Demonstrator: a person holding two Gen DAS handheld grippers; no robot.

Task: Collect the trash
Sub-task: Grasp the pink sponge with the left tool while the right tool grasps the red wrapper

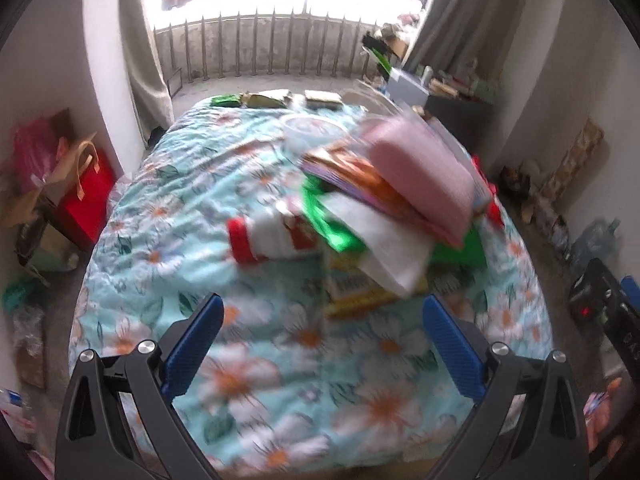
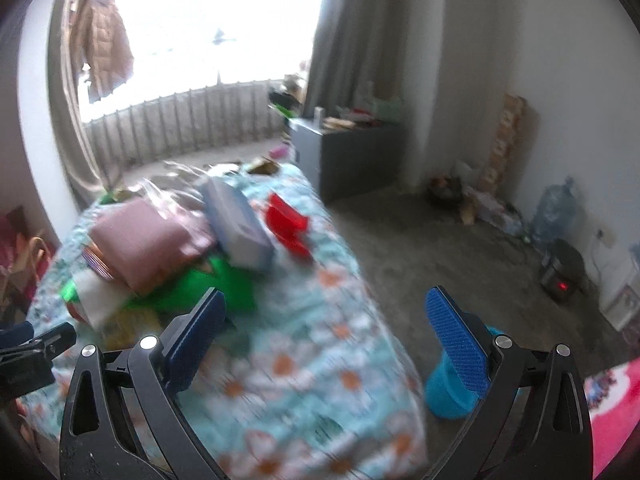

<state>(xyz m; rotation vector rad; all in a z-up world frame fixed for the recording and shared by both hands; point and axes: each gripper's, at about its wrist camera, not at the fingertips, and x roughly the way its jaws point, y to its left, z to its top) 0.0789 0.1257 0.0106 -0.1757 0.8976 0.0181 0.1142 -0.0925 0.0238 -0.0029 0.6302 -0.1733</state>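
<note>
A heap of wrappers and packets lies on the floral bedspread (image 1: 168,208): a pink packet (image 1: 420,176) on top, a white sheet (image 1: 384,244), green wrappers (image 1: 332,224), a red-and-white packet (image 1: 272,236) and a yellow packet (image 1: 360,292). My left gripper (image 1: 322,316) stands open just short of the heap, nothing between its fingers. In the right wrist view the same pink packet (image 2: 144,240), a blue-grey box (image 2: 240,224) and a red wrapper (image 2: 288,224) lie on the bed. My right gripper (image 2: 326,308) is open over the bed's edge, empty. Both views are blurred.
A blue bin (image 2: 448,392) stands on the floor beside the bed, behind my right finger. Bags including a red one (image 1: 88,200) crowd the floor at the left. A grey cabinet (image 2: 344,152), a water jug (image 2: 556,212) and a black device (image 2: 564,272) line the right wall.
</note>
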